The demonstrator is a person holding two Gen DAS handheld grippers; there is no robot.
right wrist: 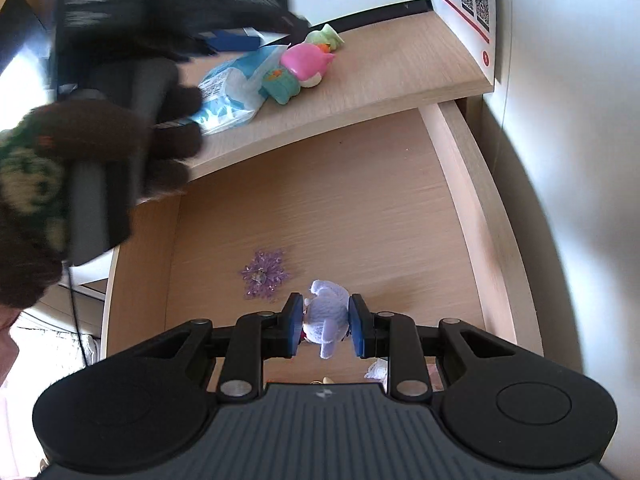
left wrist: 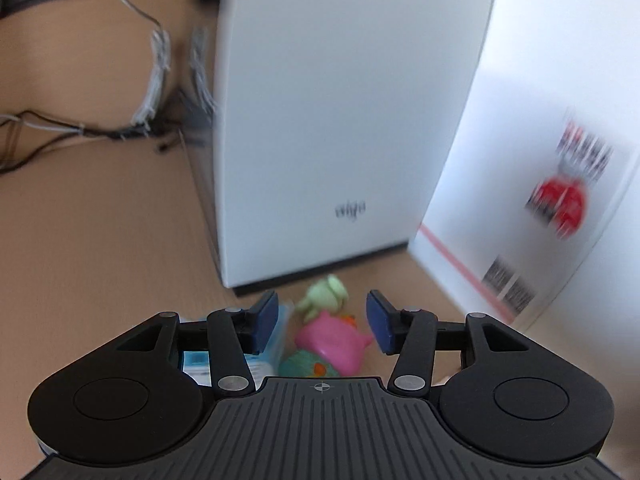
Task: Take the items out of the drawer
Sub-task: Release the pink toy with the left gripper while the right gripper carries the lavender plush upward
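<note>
The open wooden drawer [right wrist: 472, 184] fills the right wrist view. My right gripper [right wrist: 325, 326] is shut on a small lilac plush toy [right wrist: 326, 316] above the drawer floor. A purple snowflake ornament [right wrist: 266, 274] lies on the drawer floor just left of it. On the desktop above sit a pink toy [right wrist: 306, 62], a teal toy [right wrist: 282, 84], a pale green toy [right wrist: 326, 38] and a blue-white packet [right wrist: 232, 88]. My left gripper [left wrist: 322, 322] hovers open over those toys: pink toy [left wrist: 332, 342], green toy [left wrist: 324, 294], teal toy [left wrist: 298, 366].
A white aigo box [left wrist: 328, 120] stands on the desk behind the toys, with a white carton [left wrist: 552, 152] to its right. Cables [left wrist: 80, 128] trail at the left. A gloved hand [right wrist: 120, 132] holds the left gripper over the desktop [right wrist: 380, 72].
</note>
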